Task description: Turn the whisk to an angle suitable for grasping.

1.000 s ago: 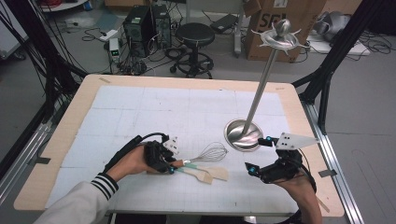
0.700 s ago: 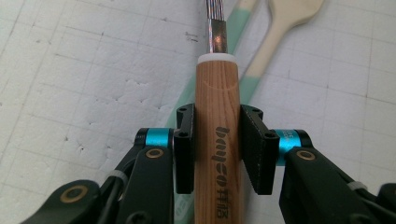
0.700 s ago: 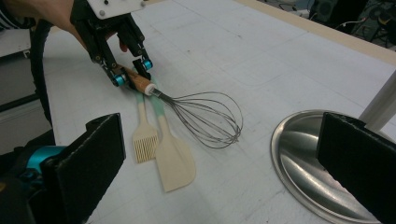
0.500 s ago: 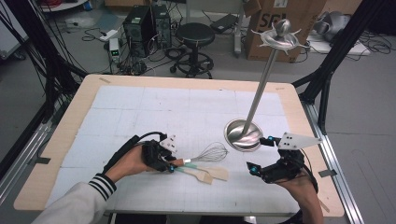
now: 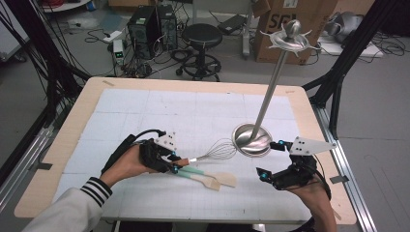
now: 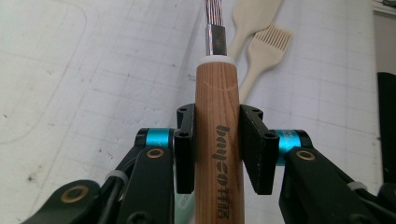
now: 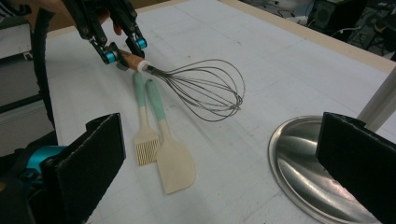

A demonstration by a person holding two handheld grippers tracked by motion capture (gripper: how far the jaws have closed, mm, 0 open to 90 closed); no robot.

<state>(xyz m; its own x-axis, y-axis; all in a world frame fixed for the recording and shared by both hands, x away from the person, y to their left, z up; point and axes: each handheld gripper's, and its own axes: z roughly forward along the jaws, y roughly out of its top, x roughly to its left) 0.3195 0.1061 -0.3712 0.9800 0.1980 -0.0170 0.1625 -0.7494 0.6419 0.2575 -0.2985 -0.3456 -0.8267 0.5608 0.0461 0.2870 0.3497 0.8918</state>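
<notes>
A whisk point(image 5: 212, 151) is being gripped by its round wooden handle in the left gripper point(image 5: 170, 161), near the left of the table point(image 5: 58, 145), with the jaws closed narrowly on either side of the wood. In the left gripper view the handle's point(image 6: 218, 140) pale grain, a dark printed brand mark, a white collar and a bundle of bright wires are being shown close up. In the right gripper view the whole balloon of thin steel wires point(image 7: 210, 91) is being seen, tilted down towards the mat point(image 7: 289, 70) with its handle end raised in the jaws.

Just nearside of the whisk, two utensils are being left lying side by side: one brush point(image 7: 144, 135) with a comb-like cream head, and one spatula point(image 7: 173, 158) with a flat, rounded cream blade. Both have mint-green handles, a colour being shown in the high view and the right gripper view, while the left gripper view is giving their cream heads point(image 6: 261, 42).

Further right, one round, shiny steel base point(image 5: 251, 139) is being seen carrying a slim metal pole point(image 5: 268, 92) with a star-shaped top point(image 5: 289, 39). The right gripper point(image 5: 275, 159) is being held wide open and empty, just near of that base. One white, gridded mat is covering the wooden tabletop.
</notes>
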